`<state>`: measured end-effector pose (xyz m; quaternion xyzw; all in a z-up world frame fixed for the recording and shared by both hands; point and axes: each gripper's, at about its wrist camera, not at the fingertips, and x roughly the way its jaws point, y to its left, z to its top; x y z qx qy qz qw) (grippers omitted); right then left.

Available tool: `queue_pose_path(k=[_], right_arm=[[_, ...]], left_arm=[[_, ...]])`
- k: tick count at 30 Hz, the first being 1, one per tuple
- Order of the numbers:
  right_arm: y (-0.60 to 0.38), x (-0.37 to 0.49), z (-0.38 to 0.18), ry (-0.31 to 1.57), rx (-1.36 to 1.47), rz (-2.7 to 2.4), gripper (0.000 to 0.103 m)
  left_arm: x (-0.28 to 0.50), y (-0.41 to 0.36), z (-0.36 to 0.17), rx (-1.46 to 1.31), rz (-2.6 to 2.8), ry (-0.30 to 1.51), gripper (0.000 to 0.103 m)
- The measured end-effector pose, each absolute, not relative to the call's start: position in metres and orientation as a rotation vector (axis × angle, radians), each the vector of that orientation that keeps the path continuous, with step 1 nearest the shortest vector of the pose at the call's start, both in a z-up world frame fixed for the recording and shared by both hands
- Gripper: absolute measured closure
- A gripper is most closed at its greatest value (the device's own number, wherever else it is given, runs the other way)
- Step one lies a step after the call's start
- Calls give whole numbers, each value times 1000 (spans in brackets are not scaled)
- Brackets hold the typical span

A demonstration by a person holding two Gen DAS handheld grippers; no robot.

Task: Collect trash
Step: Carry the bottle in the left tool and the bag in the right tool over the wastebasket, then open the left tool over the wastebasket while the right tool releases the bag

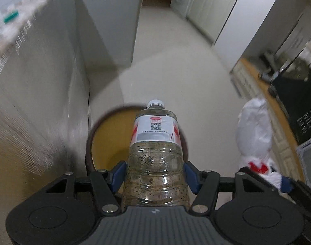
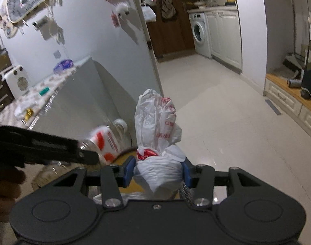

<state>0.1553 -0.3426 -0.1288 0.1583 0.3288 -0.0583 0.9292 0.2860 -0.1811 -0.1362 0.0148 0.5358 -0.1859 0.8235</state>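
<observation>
While both loads hang over the bin (image 1: 106, 143):
Left gripper (image 1: 154, 175): pinching the dirty plastic bottle (image 1: 155, 153)
Right gripper (image 2: 157, 172): clamped on the knotted white trash bag (image 2: 157, 134)
Done: both pieces collected
Left: dropping them in

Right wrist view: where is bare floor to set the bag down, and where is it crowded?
Bare floor runs from the plastic bag to the washing machine. Crowded at lower left: the bottle and the bin's rim sit against the grey cabinet.

White plastic bag (image 2: 158, 143) between right hand-held gripper (image 2: 157, 172) pads.
</observation>
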Motion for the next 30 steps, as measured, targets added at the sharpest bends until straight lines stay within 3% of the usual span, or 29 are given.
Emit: queue_pose_path(k=[12,30], right_arm=[[-331,219,-187,802,330,-84,55],[-340,306,-251,919,448,-5,55]], left_arm=[[333,-168,-205,-43,-344,1328,41],[346,-165,-220,-39,-252,1354,39]])
